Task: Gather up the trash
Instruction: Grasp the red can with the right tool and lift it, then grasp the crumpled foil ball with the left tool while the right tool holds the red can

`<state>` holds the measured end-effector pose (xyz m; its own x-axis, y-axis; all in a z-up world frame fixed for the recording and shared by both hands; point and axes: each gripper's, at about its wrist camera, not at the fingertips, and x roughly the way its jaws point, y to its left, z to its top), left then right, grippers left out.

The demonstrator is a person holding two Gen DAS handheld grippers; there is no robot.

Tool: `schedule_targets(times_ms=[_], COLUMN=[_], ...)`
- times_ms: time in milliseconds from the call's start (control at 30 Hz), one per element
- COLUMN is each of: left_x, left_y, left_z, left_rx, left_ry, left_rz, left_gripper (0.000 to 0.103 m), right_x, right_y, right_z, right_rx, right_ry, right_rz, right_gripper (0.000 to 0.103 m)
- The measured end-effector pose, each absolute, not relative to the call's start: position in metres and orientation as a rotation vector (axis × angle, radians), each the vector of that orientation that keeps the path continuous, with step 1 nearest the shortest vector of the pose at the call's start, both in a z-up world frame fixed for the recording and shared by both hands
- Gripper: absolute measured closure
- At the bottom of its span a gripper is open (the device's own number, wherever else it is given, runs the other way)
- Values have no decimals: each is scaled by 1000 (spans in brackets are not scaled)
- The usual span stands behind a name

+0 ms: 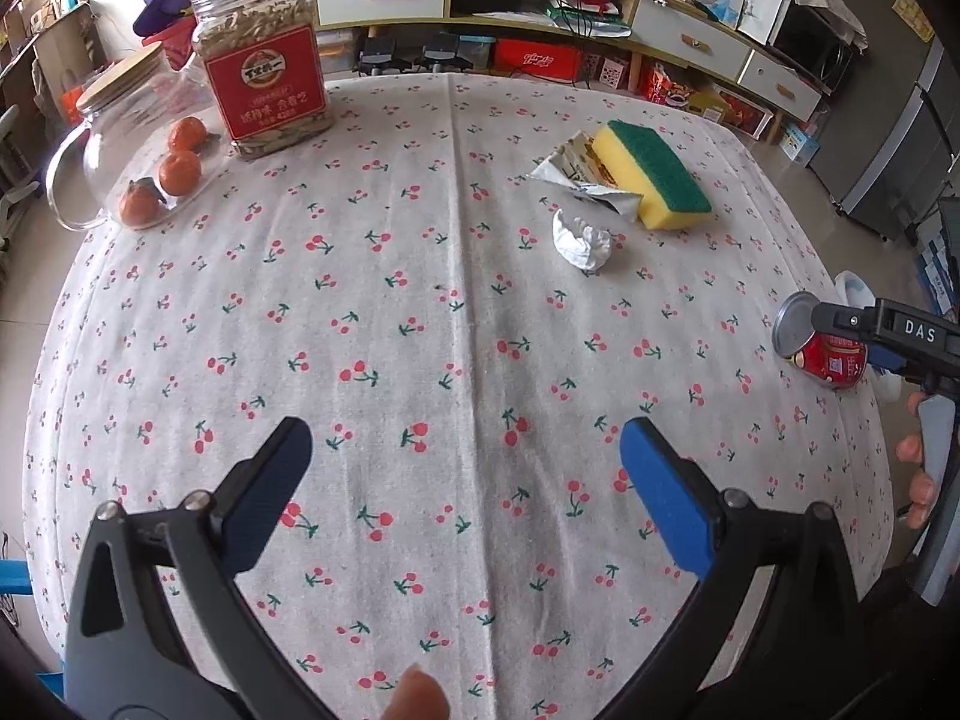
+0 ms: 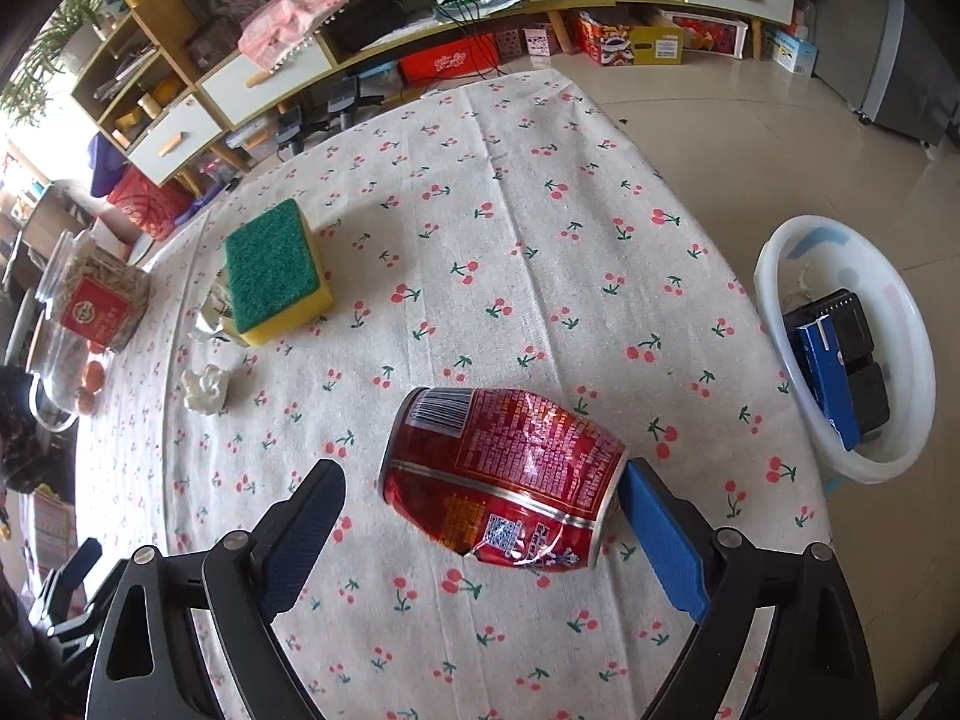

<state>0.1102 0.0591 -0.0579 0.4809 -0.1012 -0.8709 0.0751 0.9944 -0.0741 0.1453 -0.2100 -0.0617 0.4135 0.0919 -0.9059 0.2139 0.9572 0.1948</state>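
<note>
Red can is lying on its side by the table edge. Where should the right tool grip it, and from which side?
Grip the red can across its dented middle, coming down from above. It lies on its side between the open right tool, whose fingers already face its two ends, so turning the tool to span the narrower body should hold better.

A table (image 1: 456, 312) is being covered by a white cloth printed with red cherries; a crushed red can (image 2: 504, 474) is lying on its side near the right edge; a yellow sponge (image 1: 657, 174) with a green top is resting partly on a torn wrapper (image 1: 573, 171); a crumpled white paper ball (image 1: 581, 240) is sitting just beside them; a red-labelled seed jar (image 1: 264, 66), a glass jar (image 1: 129, 144) lying on its side and three oranges (image 1: 179, 171) are being kept at the far left corner; a white basin (image 2: 852, 348) is standing on the tiled floor (image 2: 750, 138) beside the table.
</note>
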Motion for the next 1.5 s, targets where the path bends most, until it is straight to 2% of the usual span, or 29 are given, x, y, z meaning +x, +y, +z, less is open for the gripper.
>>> schedule_targets(times_ms=[267,467,633,767,833,867,900,967,1100,1267,1500], left_x=[120,135,150,163,170,173,177,183,191,194,196], left_y=[55,44,30,20,19,19,19,21,27,18,7], left_z=[-64,-67,-69,-72,-76,-78,-82,-88,-92,-91,-98], left_rx=[-20,-24,-20,-34,-64,-79,-101,-144,-259,-270,-173], left_ry=[1051,1015,967,940,934,939,950,960,951,946,977], left_rz=[-126,-168,-214,-243,-261,-268,-272,-277,-296,-298,-273], left_gripper=[1,1,1,15,32,47,56,60,60,61,78], right_x=[151,146,144,141,141,140,140,140,140,141,139], right_y=[-218,-218,-218,-224,-226,-228,-230,-233,-239,-245,-249], right_z=[-75,-64,-57,-52,-50,-49,-48,-47,-49,-51,-48], right_rx=[317,283,278,285,287,290,293,297,304,306,311], right_ry=[1169,1141,1132,1118,1113,1110,1108,1107,1111,1115,1109], right_rz=[-106,-84,-47,-27,-23,-21,-20,-20,-22,-27,-19], right_gripper=[10,18,20,20,20,20,20,20,20,20,20])
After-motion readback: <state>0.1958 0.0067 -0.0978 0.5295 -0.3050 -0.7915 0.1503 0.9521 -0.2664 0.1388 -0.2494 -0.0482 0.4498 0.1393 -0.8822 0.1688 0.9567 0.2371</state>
